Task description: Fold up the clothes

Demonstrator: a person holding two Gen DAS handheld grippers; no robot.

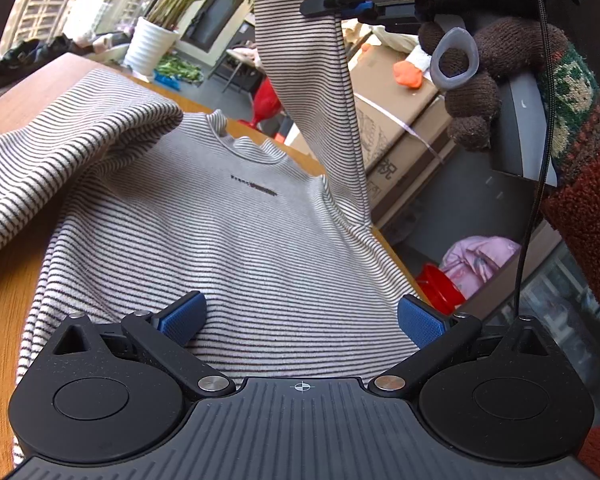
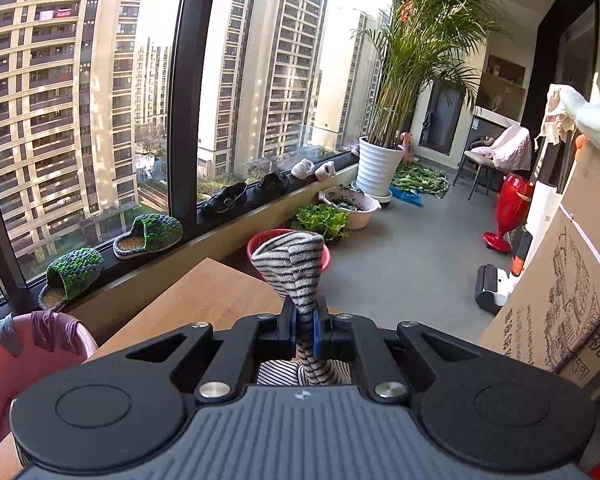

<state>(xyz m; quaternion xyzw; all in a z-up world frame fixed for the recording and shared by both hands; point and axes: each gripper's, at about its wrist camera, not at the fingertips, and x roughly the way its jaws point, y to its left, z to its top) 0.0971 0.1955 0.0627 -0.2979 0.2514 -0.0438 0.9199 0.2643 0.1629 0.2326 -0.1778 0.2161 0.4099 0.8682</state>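
The striped shirt (image 1: 236, 240) lies face up on the wooden surface (image 1: 4, 292), its collar (image 1: 240, 146) the landmark here: the body runs away from the left gripper (image 1: 300, 318) toward that collar, so the long axis points from the hem near the gripper out to the far edge of the surface. One sleeve (image 1: 308, 92) rises steeply to the right of the collar, its cuff pinched in the right gripper (image 2: 305, 326), whose blue pads are clamped tight on the fabric. The other sleeve (image 1: 60, 160) is bunched in a hump to the left of the collar. The left gripper hovers with its fingers spread wide above the hem, holding nothing. To fold well, I'd judge the raised sleeve should be carried across the chest below the collar and laid flat, square to the long axis, while the left gripper pins the body so it doesn't drag.
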